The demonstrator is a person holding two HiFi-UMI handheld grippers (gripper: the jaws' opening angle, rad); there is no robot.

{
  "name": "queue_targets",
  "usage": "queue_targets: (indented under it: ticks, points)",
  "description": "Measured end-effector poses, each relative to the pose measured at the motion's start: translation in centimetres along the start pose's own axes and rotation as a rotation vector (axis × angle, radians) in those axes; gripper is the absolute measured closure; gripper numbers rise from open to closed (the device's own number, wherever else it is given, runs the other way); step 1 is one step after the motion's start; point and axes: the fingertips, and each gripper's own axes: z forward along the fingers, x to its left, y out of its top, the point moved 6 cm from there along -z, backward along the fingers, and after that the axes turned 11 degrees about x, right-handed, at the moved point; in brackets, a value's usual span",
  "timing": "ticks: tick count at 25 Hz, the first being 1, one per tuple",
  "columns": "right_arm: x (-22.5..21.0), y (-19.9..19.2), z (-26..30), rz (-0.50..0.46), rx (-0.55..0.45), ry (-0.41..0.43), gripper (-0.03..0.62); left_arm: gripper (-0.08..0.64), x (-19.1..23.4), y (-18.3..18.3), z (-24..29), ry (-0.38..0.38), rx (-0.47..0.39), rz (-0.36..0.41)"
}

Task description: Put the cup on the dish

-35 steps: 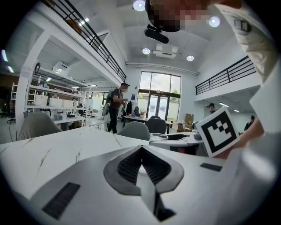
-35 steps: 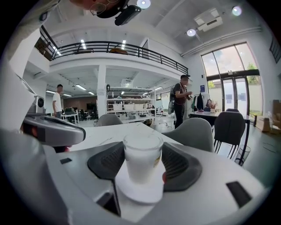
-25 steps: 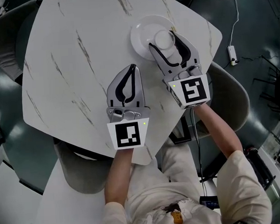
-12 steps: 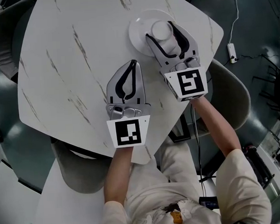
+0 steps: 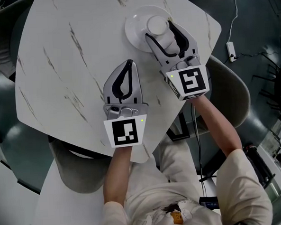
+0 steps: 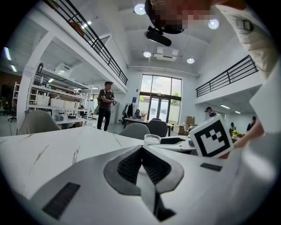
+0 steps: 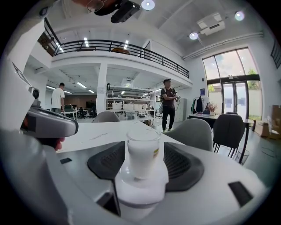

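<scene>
We have the cup point(image 5: 157, 24) standing upright on the dish point(image 5: 134, 27), near the far right corner of the worktop point(image 5: 66, 62). By our reading, the placing itself is done. The right hand-held gripper point(image 5: 159, 30) has its jaws spread to either side of the cup. They flank it near their tips rather than pinching it, so the cup looks to rest on its own weight. Spread like this, the jaws could be drawn back without dragging the cup off the dish.

The left hand-held gripper point(image 5: 129, 63) lies low over the bare worktop, well apart from the dish. Its jaws are pressed together on nothing, which keeps it out of the way, since this job needs only one hand.

The head view gives us the layout from above, with the cup slightly right of the dish's middle. It cannot tell us whether the pads touch. The right gripper view answers that: a sliver of space shows beside the cup point(image 7: 142, 151) on its right, and the dish point(image 7: 140, 200) sits flat beneath it. The left gripper view shows the closed tips point(image 6: 141, 148) and, beyond them, the cup point(image 6: 152, 139) from the side, upright.
</scene>
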Motion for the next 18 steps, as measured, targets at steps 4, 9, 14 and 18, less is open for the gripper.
queue_targets:
  ticks: [4,9,14,18]
  points:
    - [0.0,0.0,-0.8,0.019,-0.01,-0.007,0.333,0.557,-0.4,-0.1,-0.5,0.003,0.005,0.014]
    - [-0.3,0.1,-1.9,0.035,-0.014,-0.027,0.333,0.557,-1.2,0.0,-1.3,0.01,-0.005,0.02]
    - [-0.4,0.6,-4.0,0.048,-0.038,-0.029,0.333,0.557,-2.4,0.5,-2.2,0.008,-0.018,0.034]
    - [-0.2,1.1,-5.8,0.029,-0.049,-0.032,0.333,0.557,-3.5,1.1,-3.2,0.009,-0.035,0.042]
